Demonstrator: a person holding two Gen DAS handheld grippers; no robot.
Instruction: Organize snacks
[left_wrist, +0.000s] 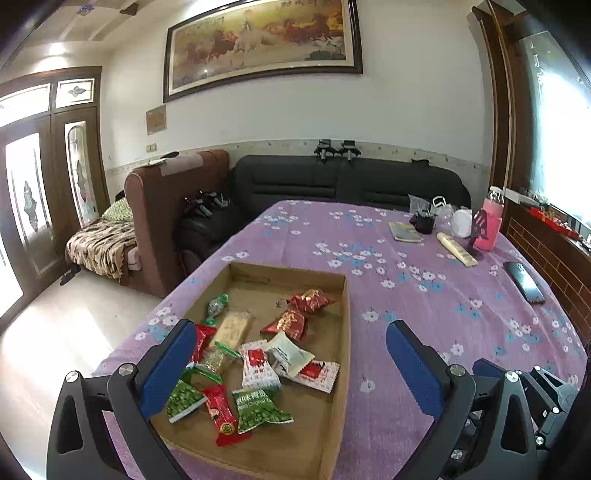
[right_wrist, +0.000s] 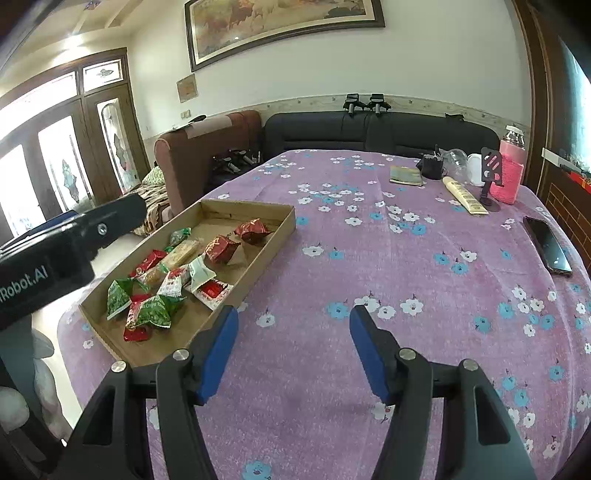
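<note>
A shallow cardboard box (left_wrist: 343, 332) lies on the purple flowered tablecloth and holds several wrapped snacks: green pea packets (left_wrist: 260, 408), red packets (left_wrist: 221, 415), red-and-white packets (left_wrist: 258, 367), dark red candies (left_wrist: 310, 300) and a beige bar (left_wrist: 233, 328). My left gripper (left_wrist: 291, 330) is open and empty, held above the box. The box also shows in the right wrist view (right_wrist: 266, 243), at the left. My right gripper (right_wrist: 293, 314) is open and empty over bare cloth to the right of the box. The left gripper's black body (right_wrist: 66, 240) shows at the left edge.
At the table's far right stand a pink bottle (right_wrist: 511, 173), a phone stand (right_wrist: 491, 177), a cream tube (right_wrist: 463, 194), a booklet (right_wrist: 406, 174), a black cup (right_wrist: 432, 166) and a phone (right_wrist: 546, 245). A black sofa (right_wrist: 369, 133) is behind the table.
</note>
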